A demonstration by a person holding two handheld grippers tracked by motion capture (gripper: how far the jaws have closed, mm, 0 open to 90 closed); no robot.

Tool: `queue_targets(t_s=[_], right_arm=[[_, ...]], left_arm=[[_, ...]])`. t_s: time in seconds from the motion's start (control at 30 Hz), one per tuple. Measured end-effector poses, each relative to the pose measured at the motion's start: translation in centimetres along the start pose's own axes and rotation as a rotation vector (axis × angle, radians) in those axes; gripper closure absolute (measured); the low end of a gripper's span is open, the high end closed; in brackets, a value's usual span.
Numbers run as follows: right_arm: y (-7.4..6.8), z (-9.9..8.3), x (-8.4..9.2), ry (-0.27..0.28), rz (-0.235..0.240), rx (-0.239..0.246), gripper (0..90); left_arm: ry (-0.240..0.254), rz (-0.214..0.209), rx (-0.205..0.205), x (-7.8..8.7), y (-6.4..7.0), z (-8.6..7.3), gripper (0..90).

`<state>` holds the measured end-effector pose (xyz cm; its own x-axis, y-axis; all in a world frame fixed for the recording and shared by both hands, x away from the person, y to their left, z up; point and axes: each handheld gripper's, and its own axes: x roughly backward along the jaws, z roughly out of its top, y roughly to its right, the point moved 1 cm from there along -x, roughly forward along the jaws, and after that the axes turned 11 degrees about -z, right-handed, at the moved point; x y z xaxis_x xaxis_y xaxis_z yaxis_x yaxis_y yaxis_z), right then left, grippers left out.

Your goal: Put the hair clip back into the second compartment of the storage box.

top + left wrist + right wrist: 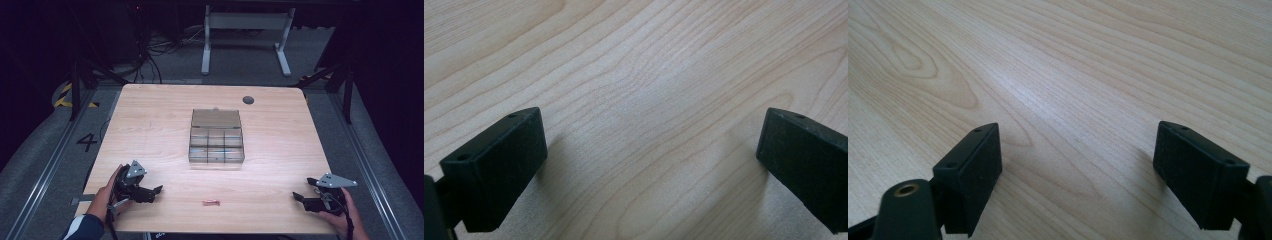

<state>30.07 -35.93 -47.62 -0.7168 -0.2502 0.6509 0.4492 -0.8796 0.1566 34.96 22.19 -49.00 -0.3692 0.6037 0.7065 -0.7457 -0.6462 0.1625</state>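
Nothing looked begun: both tools, left (159, 190) and right (296, 196), rested with jaws spread and empty at the frame's lower corners, the small pink item (211, 202) lay untouched at bottom centre, below the open box (216, 144) mid-surface (150, 120).

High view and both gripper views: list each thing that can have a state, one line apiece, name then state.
clear compartment box: lid open, tipped back; contents too faint to tell.
small reddish item: lying flat on the table, near the front edge, untouched.
left gripper: open, nothing between its jaws, low over bare wood.
right gripper: open, nothing between its jaws, low over bare wood.
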Motion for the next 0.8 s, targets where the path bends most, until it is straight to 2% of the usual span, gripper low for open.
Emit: queue_targets(t_s=[0.3,0.33,0.5,0.67,0.8], right_arm=[[0.0,0.0,0.01,0.0,0.0,0.0,20.0],[0.0,0.0,0.01,0.0,0.0,0.0,20.0],[0.03,0.04,-0.03,-0.001,0.002,0.003,19.8],[-0.08,0.21,-0.15,-0.006,-0.003,-0.003,19.9],[0.09,0.49,-0.27,-0.021,0.009,0.015,19.8]], left_arm=[[-0.003,-0.012,-0.014,0.03,-0.14,0.0,0.3],[-0.01,-0.025,-0.023,0.1,-0.21,-0.04,0.2],[-0.009,-0.035,-0.033,0.15,-0.3,-0.11,0.2],[-0.008,-0.032,-0.031,0.18,-0.26,-0.15,0.3],[-0.009,-0.032,-0.027,0.2,-0.22,-0.16,0.4]])
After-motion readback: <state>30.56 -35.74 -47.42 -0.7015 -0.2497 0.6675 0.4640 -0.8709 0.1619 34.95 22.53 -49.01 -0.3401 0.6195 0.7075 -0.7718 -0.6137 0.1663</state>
